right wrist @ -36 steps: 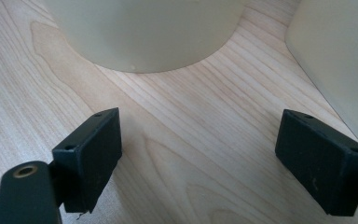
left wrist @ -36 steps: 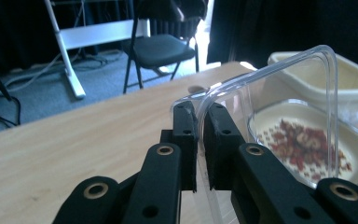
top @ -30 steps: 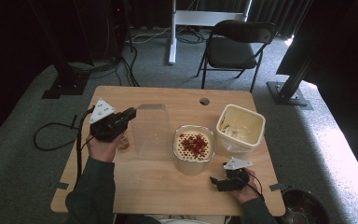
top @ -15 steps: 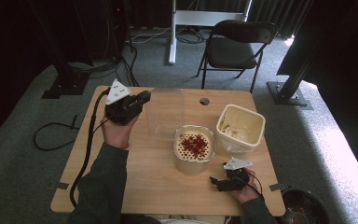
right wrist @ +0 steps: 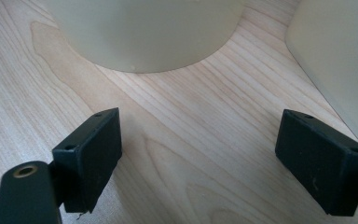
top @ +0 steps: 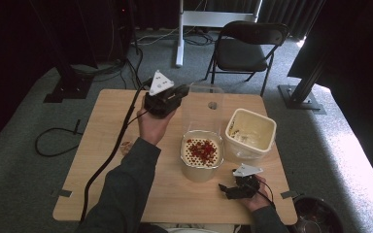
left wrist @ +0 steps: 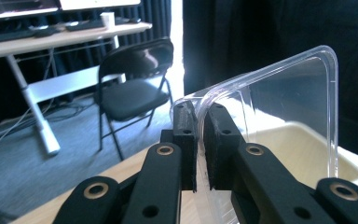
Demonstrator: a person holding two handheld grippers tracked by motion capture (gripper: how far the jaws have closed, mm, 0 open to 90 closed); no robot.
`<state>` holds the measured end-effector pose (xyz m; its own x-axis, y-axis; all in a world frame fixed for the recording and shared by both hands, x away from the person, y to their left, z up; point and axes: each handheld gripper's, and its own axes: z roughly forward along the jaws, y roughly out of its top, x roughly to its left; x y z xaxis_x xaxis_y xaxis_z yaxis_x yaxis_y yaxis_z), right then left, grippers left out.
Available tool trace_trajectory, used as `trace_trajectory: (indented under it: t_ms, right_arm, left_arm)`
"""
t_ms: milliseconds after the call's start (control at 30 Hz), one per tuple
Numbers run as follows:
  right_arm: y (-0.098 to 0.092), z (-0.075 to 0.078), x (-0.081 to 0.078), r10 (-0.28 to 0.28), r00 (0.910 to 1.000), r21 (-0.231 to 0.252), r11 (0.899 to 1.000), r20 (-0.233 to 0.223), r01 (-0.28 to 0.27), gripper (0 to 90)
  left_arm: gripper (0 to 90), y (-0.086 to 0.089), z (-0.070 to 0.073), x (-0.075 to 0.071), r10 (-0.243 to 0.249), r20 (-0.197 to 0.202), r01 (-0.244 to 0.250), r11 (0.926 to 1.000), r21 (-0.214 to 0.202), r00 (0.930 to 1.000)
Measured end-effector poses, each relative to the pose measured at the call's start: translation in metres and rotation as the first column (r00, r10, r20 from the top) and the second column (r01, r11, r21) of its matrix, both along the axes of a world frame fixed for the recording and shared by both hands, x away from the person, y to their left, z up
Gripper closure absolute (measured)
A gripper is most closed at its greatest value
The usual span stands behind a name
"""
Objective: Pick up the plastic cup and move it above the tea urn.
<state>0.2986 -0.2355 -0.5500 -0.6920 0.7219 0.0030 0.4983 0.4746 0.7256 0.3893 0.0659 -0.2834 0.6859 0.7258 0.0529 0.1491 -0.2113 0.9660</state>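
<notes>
Black folding chair (top: 245,48) behind wooden table (top: 107,145), on grey carpet (top: 24,189). White desk leg (top: 179,31) left of chair. Dark bin (top: 318,218) by table's near right corner.

The clear container (left wrist: 279,121) runs off the right edge in the left gripper view, and the two cream tubs (right wrist: 144,32) are cropped at the top in the right gripper view.
</notes>
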Motion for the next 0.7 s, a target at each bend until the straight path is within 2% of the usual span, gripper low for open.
trace_trajectory:
  t_ms: [33, 67, 200, 300, 400, 700]
  right_arm:
    - [0.000, 0.000, 0.000, 0.000, 1.0000, 0.000, 1.000, 0.000, 0.000, 13.9]
    - [0.000, 0.000, 0.000, 0.000, 1.0000, 0.000, 1.000, 0.000, 0.000, 13.9]
    - [0.000, 0.000, 0.000, 0.001, 1.0000, 0.000, 1.000, 0.001, -0.001, 13.9]
    - [0.000, 0.000, 0.000, 0.001, 1.0000, 0.000, 1.000, 0.001, -0.001, 13.9]
    - [0.000, 0.000, 0.000, -0.001, 1.0000, 0.002, 1.000, -0.002, 0.001, 13.9]
    - [0.000, 0.000, 0.000, 0.000, 1.0000, 0.001, 1.000, -0.002, 0.000, 13.9]
  left_arm:
    - [85.0, 0.000, 0.000, 0.000, 0.000, 0.000, 0.000, 1.0000, 0.000, 1.0000]
    - [85.0, -0.013, 0.001, 0.003, -0.017, 0.008, 0.017, 0.9999, 0.003, 0.9998]
    - [85.0, -0.040, 0.003, 0.006, -0.045, 0.020, 0.045, 0.9990, 0.007, 0.9988]
    - [85.0, -0.055, 0.002, 0.007, -0.066, 0.019, 0.066, 0.9978, -0.003, 0.9976]
    - [85.0, -0.071, -0.001, 0.009, -0.083, 0.031, 0.083, 0.9965, 0.008, 0.9961]
    - [85.0, -0.102, -0.008, 0.017, -0.093, 0.026, 0.093, 0.9955, 0.020, 0.9953]
